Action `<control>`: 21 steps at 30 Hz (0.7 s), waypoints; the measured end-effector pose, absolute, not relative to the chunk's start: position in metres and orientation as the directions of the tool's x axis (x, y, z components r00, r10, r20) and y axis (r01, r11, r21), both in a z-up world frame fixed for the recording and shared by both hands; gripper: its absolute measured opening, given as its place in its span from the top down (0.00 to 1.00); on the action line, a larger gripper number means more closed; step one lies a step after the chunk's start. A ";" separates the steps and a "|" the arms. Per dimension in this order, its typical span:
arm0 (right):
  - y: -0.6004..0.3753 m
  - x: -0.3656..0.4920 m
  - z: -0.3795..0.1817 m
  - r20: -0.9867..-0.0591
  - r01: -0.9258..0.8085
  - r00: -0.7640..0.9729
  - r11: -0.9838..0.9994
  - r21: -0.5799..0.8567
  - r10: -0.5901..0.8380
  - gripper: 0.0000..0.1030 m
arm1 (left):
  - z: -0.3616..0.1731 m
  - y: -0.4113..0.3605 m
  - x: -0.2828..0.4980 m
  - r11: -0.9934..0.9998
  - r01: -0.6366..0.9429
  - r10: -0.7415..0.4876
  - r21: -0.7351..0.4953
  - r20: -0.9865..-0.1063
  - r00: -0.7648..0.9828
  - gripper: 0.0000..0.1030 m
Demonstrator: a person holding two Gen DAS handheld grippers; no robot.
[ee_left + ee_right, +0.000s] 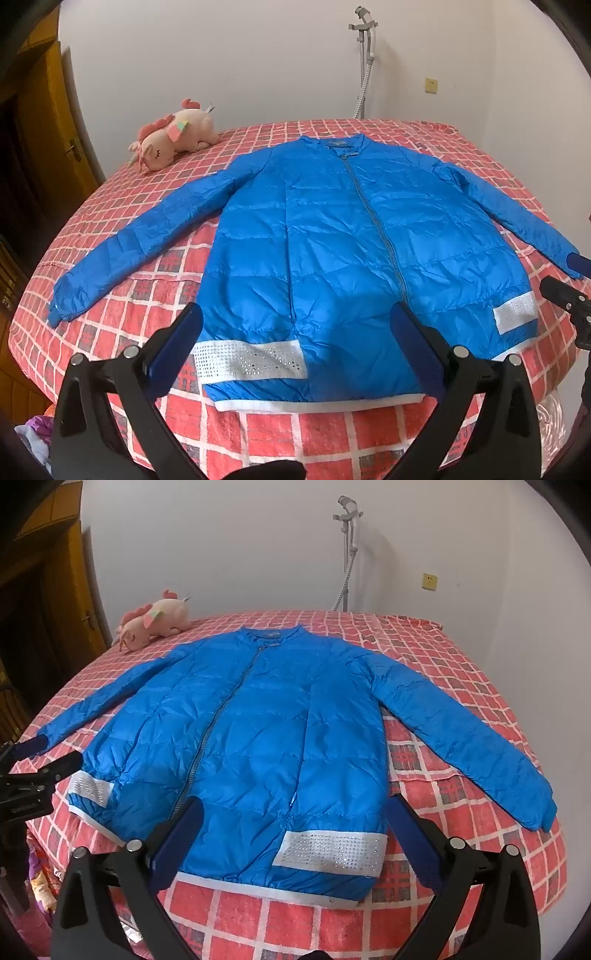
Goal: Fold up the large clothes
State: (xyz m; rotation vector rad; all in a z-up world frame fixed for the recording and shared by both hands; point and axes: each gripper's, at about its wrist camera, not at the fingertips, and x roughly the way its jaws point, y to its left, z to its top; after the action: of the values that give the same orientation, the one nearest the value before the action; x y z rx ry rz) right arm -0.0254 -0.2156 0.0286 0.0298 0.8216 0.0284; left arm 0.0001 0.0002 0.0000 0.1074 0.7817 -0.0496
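Note:
A blue padded jacket (pixel 332 236) lies flat and zipped on the bed, collar away from me, both sleeves spread out; it also shows in the right wrist view (pixel 266 731). White studded bands mark its hem. My left gripper (pixel 295 325) is open and empty, hovering over the hem's left half. My right gripper (pixel 295 819) is open and empty, hovering over the hem's right half. The right gripper (pixel 565 291) shows at the right edge of the left wrist view, and the left gripper (pixel 40 768) at the left edge of the right wrist view.
The bed has a red checked cover (pixel 155 280). A pink plush toy (pixel 170 140) lies at its far left corner. A garment steamer pole (pixel 365 62) stands against the white wall. A wooden door (pixel 44 122) is at the left.

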 end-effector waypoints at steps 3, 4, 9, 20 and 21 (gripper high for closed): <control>-0.216 -0.026 0.029 -0.730 -0.015 0.682 0.999 0.036 0.037 0.04 | 0.000 0.000 -0.001 0.993 0.083 -0.002 0.081 -0.702 0.712 0.03; -0.216 -0.026 0.029 -0.730 -0.017 0.682 0.999 0.036 0.038 0.04 | 0.001 0.000 -0.001 0.993 0.083 -0.002 0.082 -0.701 0.713 0.03; -0.216 -0.024 0.028 -0.734 -0.014 0.678 0.999 0.038 0.037 0.04 | 0.003 0.006 0.000 0.994 0.081 -0.003 0.078 -0.704 0.710 0.03; -0.216 -0.025 0.027 -0.732 -0.018 0.681 0.999 0.035 0.037 0.04 | 0.004 0.006 0.001 0.993 0.080 0.002 0.084 -0.703 0.711 0.03; -0.215 -0.025 0.027 -0.732 -0.017 0.680 0.999 0.034 0.037 0.04 | 0.004 0.007 0.001 0.993 0.081 0.001 0.083 -0.703 0.712 0.03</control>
State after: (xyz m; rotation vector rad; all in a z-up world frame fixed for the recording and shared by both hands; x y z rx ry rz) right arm -0.0246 -0.2154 0.0274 0.0247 0.8221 0.0304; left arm 0.0010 0.0066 0.0040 0.1106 0.7782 -0.0441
